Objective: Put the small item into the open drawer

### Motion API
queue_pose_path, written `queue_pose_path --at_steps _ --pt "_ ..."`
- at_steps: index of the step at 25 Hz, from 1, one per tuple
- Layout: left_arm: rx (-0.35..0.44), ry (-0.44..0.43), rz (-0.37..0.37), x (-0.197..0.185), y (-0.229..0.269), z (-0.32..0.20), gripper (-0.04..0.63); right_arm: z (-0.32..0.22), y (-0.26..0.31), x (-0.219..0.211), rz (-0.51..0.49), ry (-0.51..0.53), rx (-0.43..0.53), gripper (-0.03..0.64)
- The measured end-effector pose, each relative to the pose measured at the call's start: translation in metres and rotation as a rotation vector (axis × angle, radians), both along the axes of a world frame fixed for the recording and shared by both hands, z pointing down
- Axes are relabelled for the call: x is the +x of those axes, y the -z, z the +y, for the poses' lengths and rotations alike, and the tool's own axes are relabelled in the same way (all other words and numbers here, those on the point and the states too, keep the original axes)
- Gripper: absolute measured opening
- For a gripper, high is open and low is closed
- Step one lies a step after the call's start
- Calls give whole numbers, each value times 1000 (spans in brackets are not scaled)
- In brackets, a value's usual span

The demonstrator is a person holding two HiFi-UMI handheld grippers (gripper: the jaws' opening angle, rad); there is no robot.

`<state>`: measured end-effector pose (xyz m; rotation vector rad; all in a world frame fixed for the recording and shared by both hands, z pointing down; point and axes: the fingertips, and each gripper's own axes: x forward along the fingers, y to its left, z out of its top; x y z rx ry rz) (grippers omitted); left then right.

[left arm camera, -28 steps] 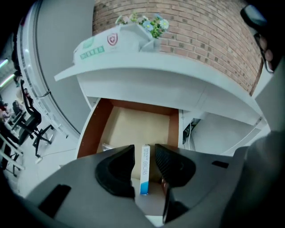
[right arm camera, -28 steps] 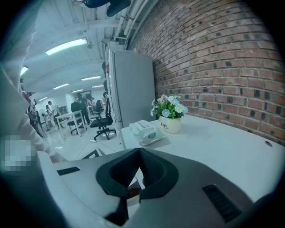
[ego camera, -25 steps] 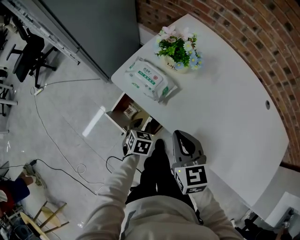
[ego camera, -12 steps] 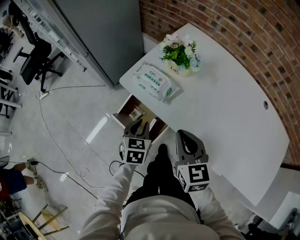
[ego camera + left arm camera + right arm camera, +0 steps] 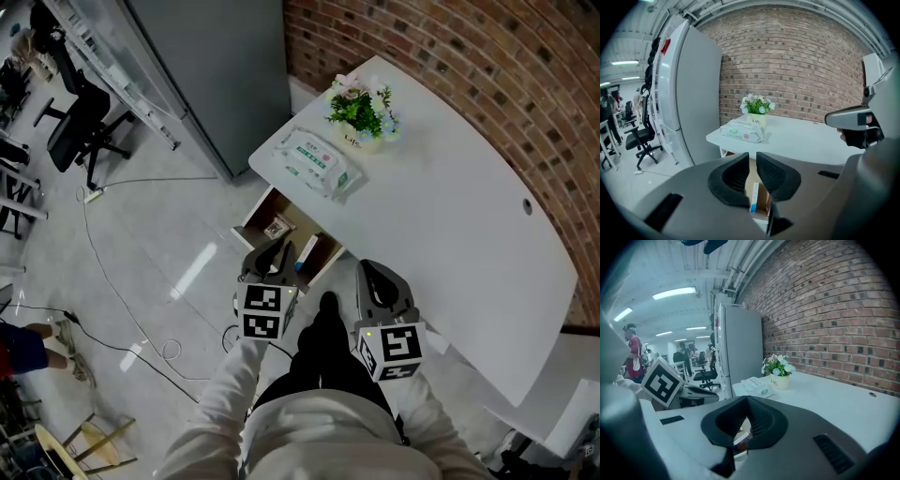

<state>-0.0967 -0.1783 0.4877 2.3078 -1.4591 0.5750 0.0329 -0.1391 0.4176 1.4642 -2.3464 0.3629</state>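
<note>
Small box (image 5: 306, 251): lying inside the open drawer (image 5: 254, 210).
Drawer: pulled out from under the white desk (image 5: 450, 206).
Left gripper (image 5: 753, 157): above the drawer, jaws just closing to a narrow gap, nothing between.
Right gripper (image 5: 747, 404): jaws together, empty.

Worktop (image 5: 450, 216) is a smooth matt white slab, laminate by the look of it. The wall (image 5: 487, 56) behind it is bare rough brick. The wipes pack (image 5: 317, 161) on it is shiny, crinkly plastic film. The drawer (image 5: 292, 214) under its edge looks like brown wood inside. The floor (image 5: 178, 262) beside the worktop is glossy tile that mirrors the lights. The sleeve (image 5: 234, 389) is soft pale cloth.
</note>
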Motion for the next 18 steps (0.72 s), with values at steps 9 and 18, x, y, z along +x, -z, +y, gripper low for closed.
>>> queue_pose_path --at_steps 9,18 --pt "66 6 17 -11 28 28 45 17 11 -12 -8 17 29 26" --pt "105 41 39 -23 52 55 17 32 18 -13 -31 11 38 26"
